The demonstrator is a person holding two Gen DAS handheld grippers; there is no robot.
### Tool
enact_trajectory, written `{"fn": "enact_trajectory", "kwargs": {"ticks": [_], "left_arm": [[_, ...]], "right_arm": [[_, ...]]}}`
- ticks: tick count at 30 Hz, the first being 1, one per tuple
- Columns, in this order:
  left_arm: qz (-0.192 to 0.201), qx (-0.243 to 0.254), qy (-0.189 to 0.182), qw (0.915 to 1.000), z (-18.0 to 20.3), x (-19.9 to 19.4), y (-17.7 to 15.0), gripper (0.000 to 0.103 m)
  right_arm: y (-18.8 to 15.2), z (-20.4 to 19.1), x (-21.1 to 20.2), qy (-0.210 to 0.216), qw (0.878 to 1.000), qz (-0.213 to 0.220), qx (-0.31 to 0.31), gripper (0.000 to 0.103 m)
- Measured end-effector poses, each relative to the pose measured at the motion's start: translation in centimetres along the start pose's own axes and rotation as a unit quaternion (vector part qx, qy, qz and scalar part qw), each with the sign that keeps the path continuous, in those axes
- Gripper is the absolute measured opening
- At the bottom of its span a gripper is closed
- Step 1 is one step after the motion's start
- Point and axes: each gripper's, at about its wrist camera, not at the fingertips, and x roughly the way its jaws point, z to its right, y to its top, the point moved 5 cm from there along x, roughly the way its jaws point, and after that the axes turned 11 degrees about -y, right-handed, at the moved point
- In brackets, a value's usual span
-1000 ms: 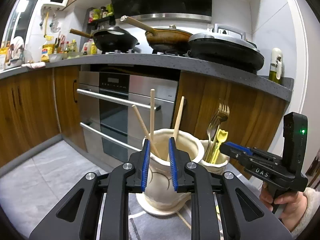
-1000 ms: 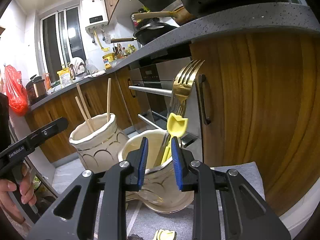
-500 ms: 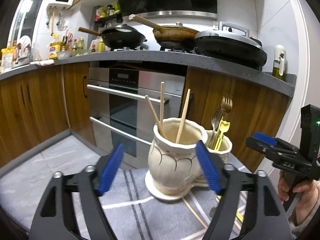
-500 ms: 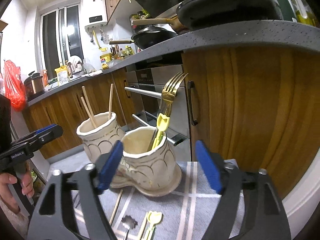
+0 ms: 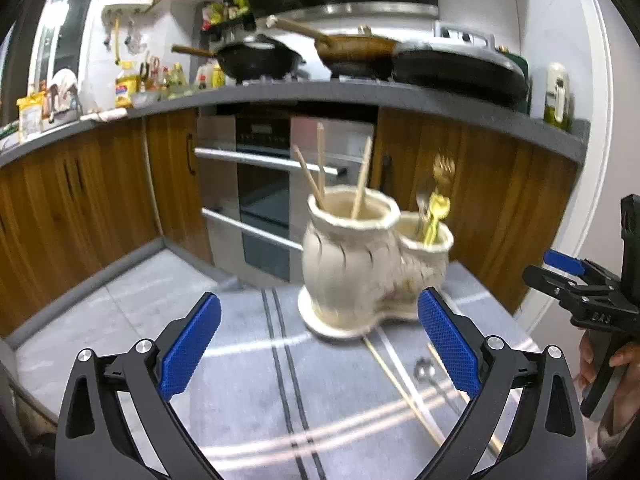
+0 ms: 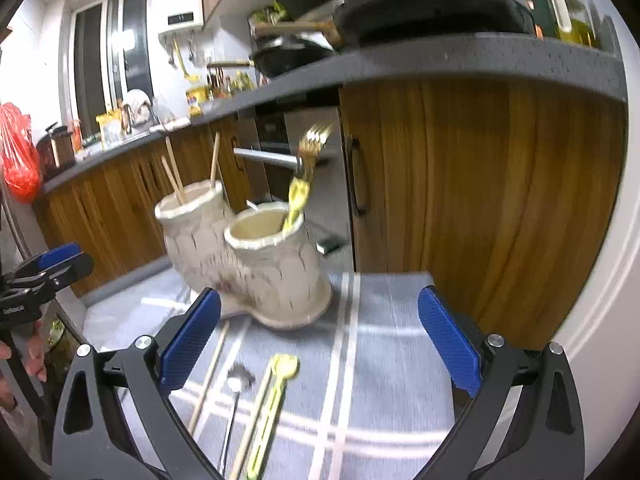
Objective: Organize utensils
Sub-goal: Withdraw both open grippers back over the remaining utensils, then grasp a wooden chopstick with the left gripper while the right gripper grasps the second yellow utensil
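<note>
A cream ceramic holder stands on the grey striped cloth. Its tall pot holds three chopsticks. Its low pot holds a gold fork and a yellow utensil. Loose on the cloth lie a chopstick, a small metal spoon, another yellow utensil and more chopsticks. My left gripper and right gripper hang back from the holder. The jaws of both are opening wide, with nothing between the pads.
Wooden cabinets and an oven stand close behind the holder, under a dark counter with pans. A white wall closes the right side. A person's hand holds the right gripper's handle.
Both grippers went from nearly shut to wide open and drew back from the holder. More of the cloth and the loose utensils came into view.
</note>
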Motion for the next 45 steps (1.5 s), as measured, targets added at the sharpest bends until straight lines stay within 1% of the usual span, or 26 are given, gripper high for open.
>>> {"fn": "enact_trajectory", "kwargs": {"ticks": [5, 13, 19, 24, 28, 30, 32, 35, 36, 38, 39, 40, 41, 42, 43, 45], "left_arm": [[-0.041, -0.002, 0.0, 0.9992, 1.0, 0.3, -2.5, 0.098], [-0.102, 0.004, 0.009, 0.9948, 1.6, 0.9, -6.1, 0.098], [-0.118, 0.002, 0.005, 0.993, 1.7, 1.1, -7.4, 0.098], [-0.13, 0.007, 0.005, 0.9915, 2.0, 1.7, -8.1, 0.098], [-0.134, 0.008, 0.001, 0.9909, 2.2, 1.9, -8.3, 0.098], [-0.136, 0.009, 0.001, 0.9907, 2.1, 2.0, -8.3, 0.098], [-0.137, 0.006, 0.0, 0.9906, 2.1, 2.1, -8.3, 0.098], [-0.138, 0.007, -0.002, 0.9903, 2.2, 2.2, -8.4, 0.098], [-0.139, 0.008, -0.002, 0.9903, 2.3, 2.3, -8.4, 0.098], [-0.14, 0.008, -0.003, 0.9902, 2.3, 2.4, -8.4, 0.098], [-0.14, 0.008, -0.004, 0.9901, 2.3, 2.4, -8.3, 0.098], [-0.14, 0.008, -0.005, 0.9901, 2.4, 2.4, -8.3, 0.098], [-0.141, 0.008, -0.005, 0.99, 2.4, 2.4, -8.4, 0.098], [-0.141, 0.008, -0.005, 0.9899, 2.4, 2.4, -8.4, 0.098], [-0.142, 0.008, -0.005, 0.9898, 2.5, 2.4, -8.4, 0.098], [-0.143, 0.008, -0.006, 0.9897, 2.5, 2.5, -8.5, 0.098]], "right_arm": [[-2.5, -0.2, 0.3, -0.008, 0.999, -0.046, -0.01, 0.098], [-5.7, -1.2, 1.1, -0.02, 0.995, -0.096, -0.035, 0.098], [-7.2, -2.3, 2.2, -0.032, 0.99, -0.122, -0.059, 0.098], [-8.1, -3.0, 3.5, -0.024, 0.985, -0.155, -0.065, 0.097], [-8.2, -3.5, 3.7, -0.021, 0.984, -0.16, -0.076, 0.095], [-8.2, -3.6, 3.9, -0.02, 0.983, -0.164, -0.08, 0.09], [-8.3, -3.6, 4.0, -0.019, 0.982, -0.17, -0.084, 0.079], [-8.5, -3.9, 4.3, -0.013, 0.98, -0.181, -0.087, 0.066], [-8.5, -4.0, 4.4, -0.01, 0.979, -0.183, -0.088, 0.063], [-8.6, -4.2, 4.5, -0.009, 0.978, -0.185, -0.09, 0.052], [-8.6, -4.4, 4.6, -0.008, 0.978, -0.187, -0.091, 0.049], [-8.6, -4.5, 4.7, -0.008, 0.977, -0.19, -0.092, 0.04], [-8.7, -4.6, 4.8, -0.006, 0.976, -0.195, -0.093, 0.035], [-8.8, -4.7, 5.0, -0.003, 0.976, -0.198, -0.092, 0.034], [-8.9, -4.8, 5.1, 0.001, 0.975, -0.204, -0.088, 0.031], [-9.0, -4.9, 5.4, 0.008, 0.974, -0.214, -0.08, 0.029]]}}
